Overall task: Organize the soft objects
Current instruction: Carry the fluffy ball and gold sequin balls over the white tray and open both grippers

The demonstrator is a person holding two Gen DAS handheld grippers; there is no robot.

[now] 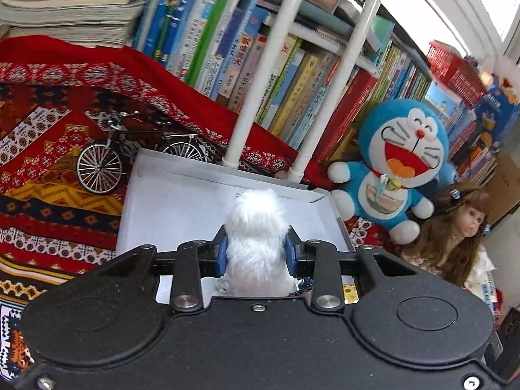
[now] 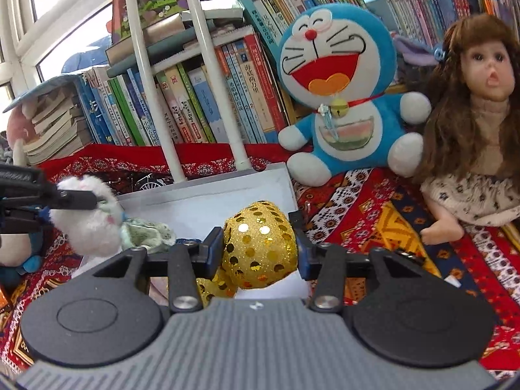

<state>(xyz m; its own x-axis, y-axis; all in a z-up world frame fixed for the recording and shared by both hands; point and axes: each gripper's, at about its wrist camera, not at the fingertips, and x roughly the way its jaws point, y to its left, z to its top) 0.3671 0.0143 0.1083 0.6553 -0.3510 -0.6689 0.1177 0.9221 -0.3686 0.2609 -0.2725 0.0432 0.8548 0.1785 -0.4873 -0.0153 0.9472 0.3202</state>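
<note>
The left tool [image 1: 256, 253] squeezes a white fluffy toy [image 1: 256, 227] between its two blue pads [image 1: 222, 255], one pad on each side of the soft fur. The pads are close together, and the fur puffs out above and below them. The toy sticks out past the tips of the tool, and a bit of green cloth [image 2: 143, 232] hangs from it. Right under the toy and ahead of the left tool is a white tray [image 1: 169, 201] with low walls. To the left of this tool, a small toy bicycle [image 1: 136, 149] stands on the red patterned blanket [image 1: 42, 175]. Two white poles [image 1: 269, 74] stand just behind the tray. To the right of the left tool sits a blue cat plush [image 1: 399, 165] with a big open smile, and a doll with long brown hair [image 1: 461, 230] is next to it. The right tool [image 2: 260, 250] holds a round gold toy with shiny dots [image 2: 260, 243]. Its pads stand wider apart than the left ones, and the gold toy fills the space between them and bulges a little. This gold toy is over the same white tray. Seen from the right tool, the left tool and its white toy are off to the left, close by but not touching the gold toy. The blue cat plush and the doll sit beyond the right tool, up and to the right. Rows of books [image 2: 208, 100] fill the space behind all the toys.
</note>
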